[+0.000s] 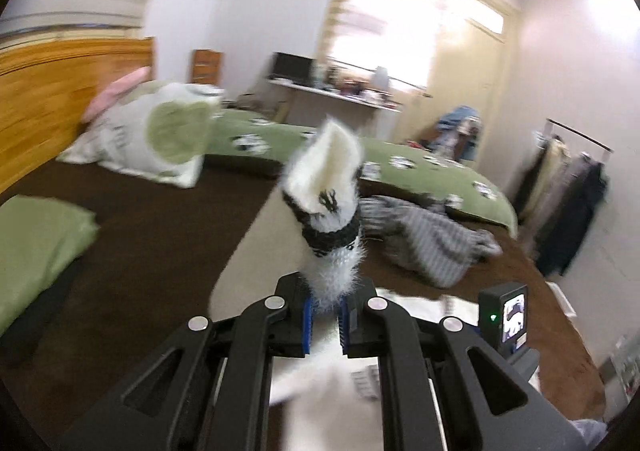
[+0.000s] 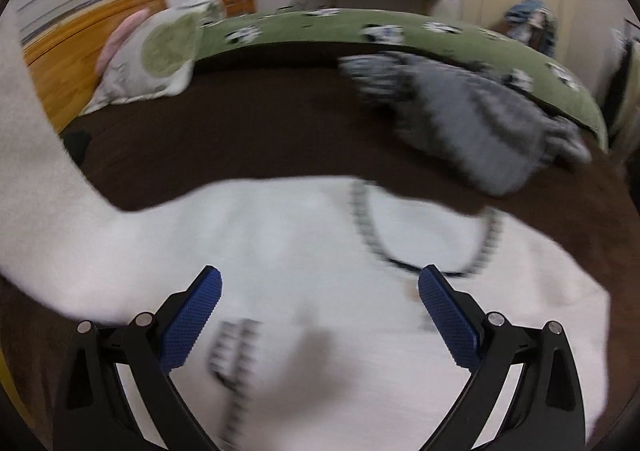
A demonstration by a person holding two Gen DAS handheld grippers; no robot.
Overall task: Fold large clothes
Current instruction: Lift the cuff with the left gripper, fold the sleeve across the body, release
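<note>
The left tongs (image 1: 326, 309) are pressed together on the fuzzy cuff (image 1: 324, 191) of a white sweater (image 2: 304, 251), whose sleeve end has black knitted bands and stands up past the blue pads (image 1: 307, 325). The right tongs (image 2: 320, 305) are spread wide and hold nothing; they hover just above the sweater's body, near its neckline (image 2: 424, 235), which is trimmed in a black-and-white pattern. The sweater lies spread on the dark brown bed cover (image 2: 256, 131), with one sleeve rising along the left edge of the right wrist view. Both views are blurred, so the knit's finer detail cannot be made out.

Beyond the sweater, a crumpled grey striped garment (image 2: 476, 123) rests on the same brown cover, apart from the white one. Behind it runs a green quilt (image 2: 360, 27) with black-and-white patches, and a white-and-green pillow (image 1: 156, 139) leans near the wooden headboard (image 1: 48, 91), with a pink pillow (image 1: 116, 93) behind it. A folded green cloth (image 1: 36, 251) sits at the left of the left wrist view. Dark clothes hang on a rack (image 1: 568, 191) by the far wall.
</note>
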